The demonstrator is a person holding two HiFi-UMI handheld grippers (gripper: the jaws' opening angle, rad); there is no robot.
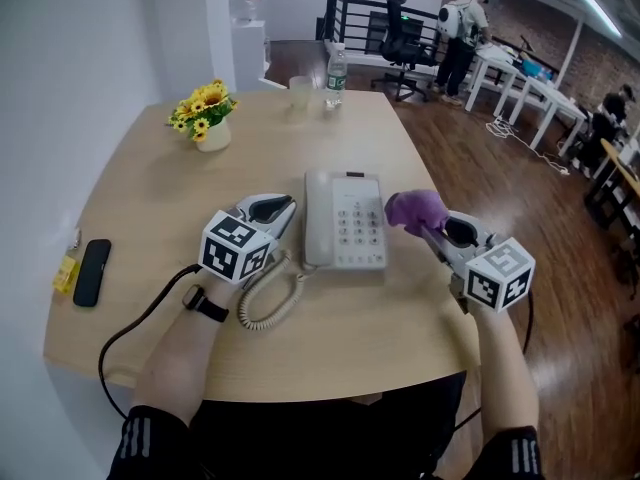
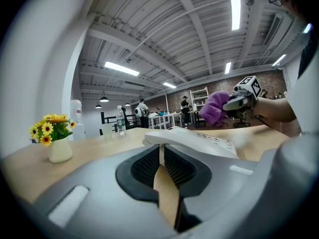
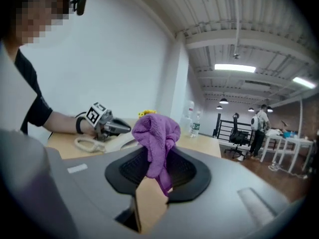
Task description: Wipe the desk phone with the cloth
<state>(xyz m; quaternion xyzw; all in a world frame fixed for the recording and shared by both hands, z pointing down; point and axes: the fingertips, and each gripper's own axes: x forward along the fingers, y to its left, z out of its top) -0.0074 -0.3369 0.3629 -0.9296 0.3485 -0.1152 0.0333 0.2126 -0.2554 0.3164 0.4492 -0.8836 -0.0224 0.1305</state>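
On the worktop (image 1: 330,318) the desk phone (image 1: 345,223) lies between both tools, left tongs (image 2: 162,156) nearly closed and empty beside it, right tongs (image 3: 158,156) clamped on the purple cloth (image 1: 415,210), judged soft, light, best gripped bunched.

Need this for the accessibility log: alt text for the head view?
From above, the right gripper holds a purple cloth at the right edge of a white desk phone on a wooden table; the left gripper sits beside the phone's left side. Yellow flowers stand far left.
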